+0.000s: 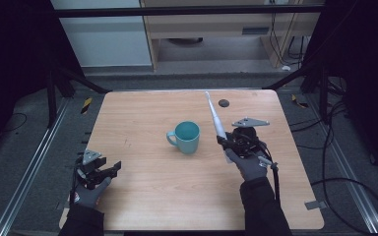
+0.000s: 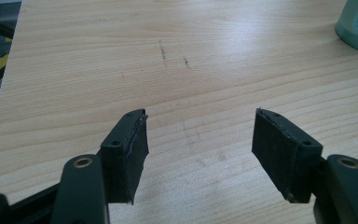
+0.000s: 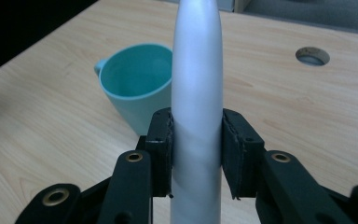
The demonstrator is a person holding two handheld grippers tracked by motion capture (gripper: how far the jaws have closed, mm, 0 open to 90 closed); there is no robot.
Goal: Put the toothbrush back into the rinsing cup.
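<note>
the right gripper (image 3: 196,154) is clamped on a grey tapered handle (image 3: 197,93) just right of the teal mug (image 1: 186,136) mid-table, while the left gripper (image 2: 200,154) rests with jaws apart over the wooden table (image 1: 152,191)

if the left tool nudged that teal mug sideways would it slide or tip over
Probably slide: the teal mug stands upright, squat, with a wide mouth, on the smooth wooden table. It looks empty in the right gripper view, so likely light. A push near the rim, or on its handle, might turn or tip it instead.
</note>
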